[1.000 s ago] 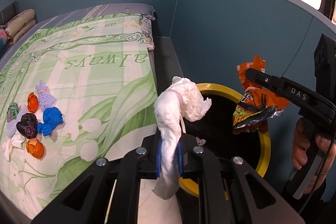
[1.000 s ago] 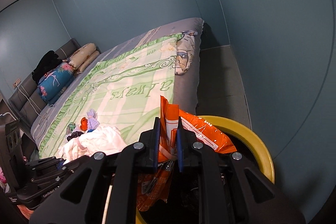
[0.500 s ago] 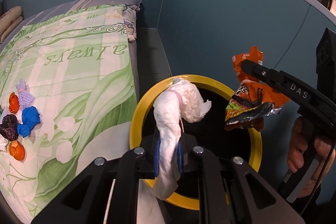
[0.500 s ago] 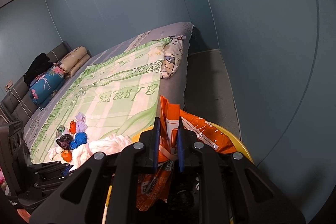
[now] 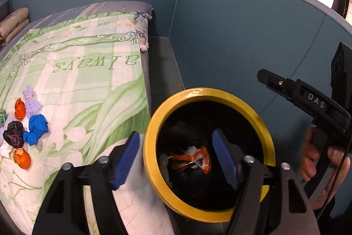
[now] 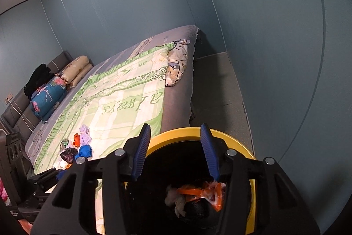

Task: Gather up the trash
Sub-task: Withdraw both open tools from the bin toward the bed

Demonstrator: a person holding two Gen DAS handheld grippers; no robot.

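A black bin with a yellow rim (image 5: 206, 94) (image 6: 182, 136) stands beside the bed. Both grippers hang over its mouth with jaws opening and nothing between them: my left gripper (image 5: 176, 158) and my right gripper (image 6: 176, 151). The orange snack wrapper (image 5: 193, 159) (image 6: 202, 191) lies at the bottom of the bin, with the white tissue wad (image 6: 176, 199) beside it. On the quilt to the left lies a cluster of trash: a blue wad (image 5: 36, 128), a lilac net (image 5: 33, 101), a black wad (image 5: 14, 133) and orange peel pieces (image 5: 21, 159).
The green-and-white quilt (image 5: 88, 80) covers the bed; pillows (image 6: 63, 78) lie at its head. A grey floor strip (image 6: 217, 91) runs between bed and blue wall. A hand (image 5: 319, 160) holds the right gripper's handle at the bin's right.
Both grippers opened over the bin. The white tissue wad left the left jaws and the orange wrapper left the right jaws; both now lie inside the bin.
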